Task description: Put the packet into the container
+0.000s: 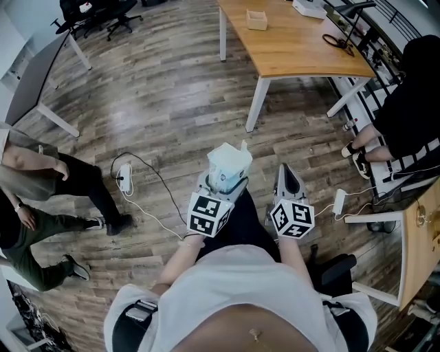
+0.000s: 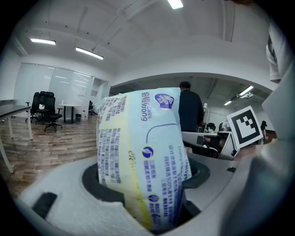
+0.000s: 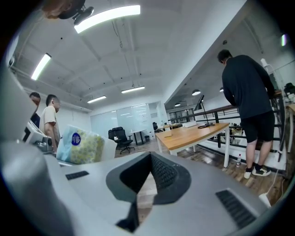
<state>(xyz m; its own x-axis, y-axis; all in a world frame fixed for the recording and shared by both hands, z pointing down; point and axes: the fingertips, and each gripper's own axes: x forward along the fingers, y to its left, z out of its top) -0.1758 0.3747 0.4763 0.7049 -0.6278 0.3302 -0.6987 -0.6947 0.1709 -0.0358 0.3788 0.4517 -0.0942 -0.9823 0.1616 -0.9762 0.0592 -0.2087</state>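
Left gripper (image 1: pixel 225 184) round Chinese-printed packet (image 2: pixel 143 152)

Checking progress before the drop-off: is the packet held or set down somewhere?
Held. The left hand-held gripper is shut on the packet, which stands upright between its jaws, off the floor.

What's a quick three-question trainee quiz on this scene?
1. True or false: the left claw is closed on the packet.
2. The right claw holds: A) a second packet, B) nothing, C) a cable.
3. Fill in: the small box sits on the ___.

Key:
1. True.
2. B.
3. Table.
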